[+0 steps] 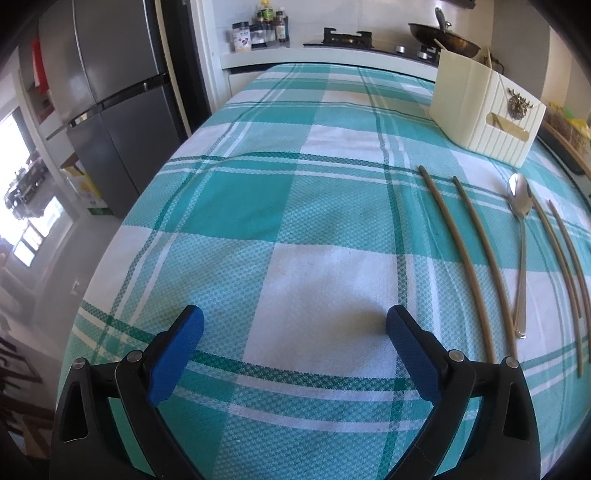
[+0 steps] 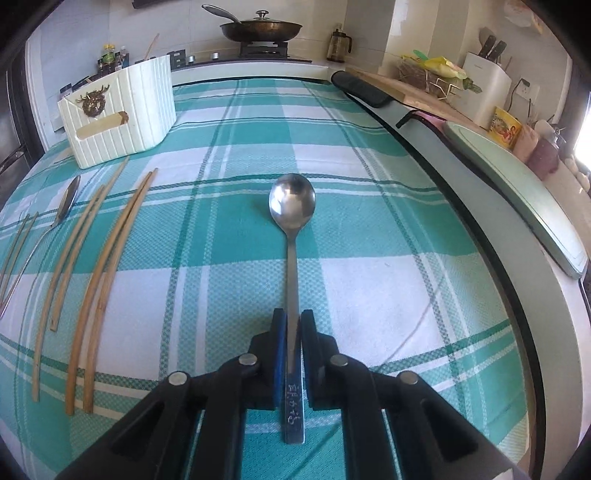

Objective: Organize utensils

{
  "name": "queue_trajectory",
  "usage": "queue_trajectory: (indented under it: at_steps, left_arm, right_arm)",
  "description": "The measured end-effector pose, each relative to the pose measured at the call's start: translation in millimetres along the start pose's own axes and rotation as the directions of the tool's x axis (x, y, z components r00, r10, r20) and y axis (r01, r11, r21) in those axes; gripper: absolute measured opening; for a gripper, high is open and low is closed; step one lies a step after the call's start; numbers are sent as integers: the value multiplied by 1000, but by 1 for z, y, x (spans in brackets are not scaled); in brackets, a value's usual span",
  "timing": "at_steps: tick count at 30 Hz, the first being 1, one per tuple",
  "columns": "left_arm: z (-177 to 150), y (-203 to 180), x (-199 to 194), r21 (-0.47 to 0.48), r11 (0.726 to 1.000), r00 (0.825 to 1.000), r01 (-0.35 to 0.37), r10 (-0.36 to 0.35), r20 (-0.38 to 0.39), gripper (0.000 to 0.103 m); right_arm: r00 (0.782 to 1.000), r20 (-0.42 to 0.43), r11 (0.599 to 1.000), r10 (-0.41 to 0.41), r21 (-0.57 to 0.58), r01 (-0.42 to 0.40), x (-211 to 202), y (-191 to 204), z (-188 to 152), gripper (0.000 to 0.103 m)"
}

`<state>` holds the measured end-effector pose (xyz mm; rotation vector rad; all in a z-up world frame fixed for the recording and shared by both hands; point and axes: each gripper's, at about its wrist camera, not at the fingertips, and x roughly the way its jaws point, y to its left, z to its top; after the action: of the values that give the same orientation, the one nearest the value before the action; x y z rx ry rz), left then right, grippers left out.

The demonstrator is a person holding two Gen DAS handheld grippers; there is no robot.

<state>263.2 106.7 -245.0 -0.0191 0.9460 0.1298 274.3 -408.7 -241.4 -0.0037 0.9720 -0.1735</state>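
My right gripper (image 2: 293,321) is shut on the handle of a steel spoon (image 2: 291,206), whose bowl points away over the checked tablecloth. My left gripper (image 1: 295,321) is open and empty above the cloth. A second steel spoon (image 1: 519,206) lies to its right among several bamboo chopsticks (image 1: 476,258); it also shows in the right wrist view (image 2: 66,203) with the chopsticks (image 2: 107,266). A cream utensil holder (image 1: 484,110) stands at the far right of the left wrist view and at the far left of the right wrist view (image 2: 122,110).
A green-and-white checked cloth (image 1: 277,192) covers the table. A fridge (image 1: 110,92) stands to the left. A stove with a lidded pan (image 2: 260,27) lies behind the table. A counter with a green board (image 2: 517,177), knife block (image 2: 487,85) and jars runs along the right.
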Motion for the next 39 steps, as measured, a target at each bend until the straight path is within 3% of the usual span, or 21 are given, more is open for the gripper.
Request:
queue_trajectory:
  at_steps: [8, 12, 22, 27, 30, 33, 39]
  left_arm:
    - [2, 4, 4, -26, 999, 1000, 19, -20, -23, 103]
    - [2, 4, 4, -26, 999, 1000, 19, -20, -23, 103]
    - [2, 4, 4, -24, 999, 999, 27, -27, -24, 103]
    - [13, 6, -12, -76, 991, 994, 114, -114, 7, 102]
    - [30, -5, -26, -102, 980, 985, 171, -167, 43, 103]
    - [44, -30, -22, -70, 973, 975, 222, -221, 14, 103]
    - [43, -72, 1, 29, 989, 989, 144, -142, -38, 102]
  right_arm:
    - [1000, 19, 998, -6, -60, 7, 5, -1, 5, 21]
    - [999, 37, 998, -17, -55, 19, 5, -5, 6, 32]
    - [998, 61, 1000, 17, -25, -16, 7, -11, 3, 33]
    - [998, 62, 1000, 14, -27, -12, 7, -11, 2, 33]
    - [998, 62, 1000, 9, -30, -7, 7, -10, 3, 33]
    - [998, 62, 1000, 9, -30, -7, 7, -10, 2, 33]
    - [998, 61, 1000, 14, -26, -13, 7, -11, 3, 33]
